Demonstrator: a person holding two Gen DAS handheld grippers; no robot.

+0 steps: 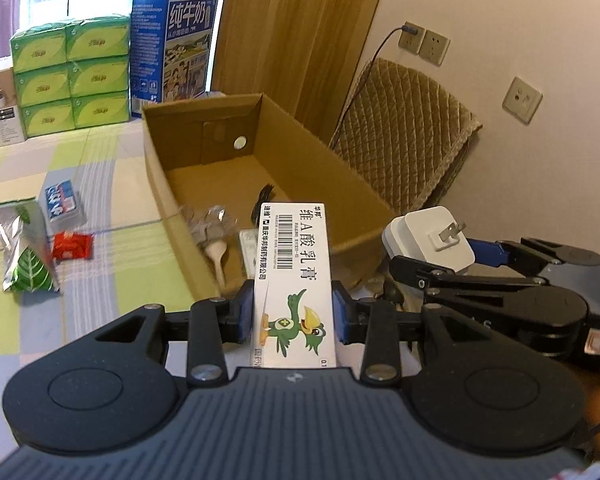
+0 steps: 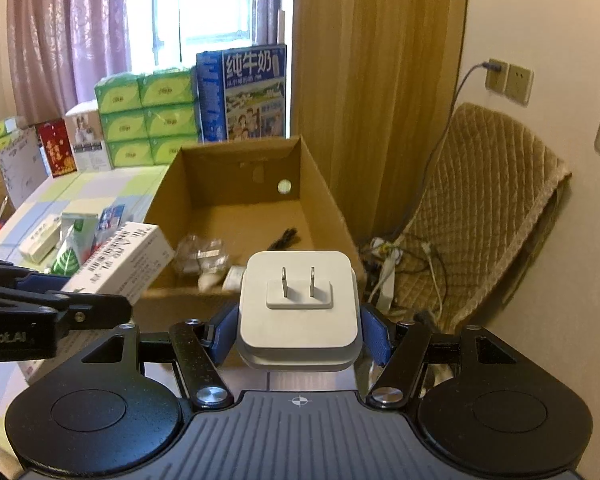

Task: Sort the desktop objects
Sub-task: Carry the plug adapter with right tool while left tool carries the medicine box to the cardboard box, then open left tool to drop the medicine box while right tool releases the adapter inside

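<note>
Gripping a white ointment carton point(image 1: 294, 284) lengthwise between the blue pads point(image 1: 245, 312) of the left gripper point(image 1: 294, 314), jaws drawn in flat against its long sides, barcode end pointing ahead toward the cardboard box point(image 1: 300, 152). Probably holding it this way so it can slide in end first. Pinching a white plug adapter point(image 2: 298, 312) in the right gripper point(image 2: 298, 332), jaws closed on its two flanks, prongs facing up and forward, again aimed at the box. Hovering both loads just short of the near wall, side by side and close together, neither yet over the opening.

Already lying on the box floor: a crinkled clear wrapper point(image 1: 208, 222), a pale plastic spoon point(image 1: 216, 256) and a black cable point(image 1: 262, 200). Waiting on the checked cloth point(image 1: 100, 264) to the left, well apart from the box: a leaf-printed silver pouch point(image 1: 24, 248), a red sachet point(image 1: 72, 246) and a blue-and-white pack point(image 1: 62, 200).

Standing in the way, likely only the near wall, needing a lift to clear it; also risking a knock between the two grippers, being so near each other.
</note>
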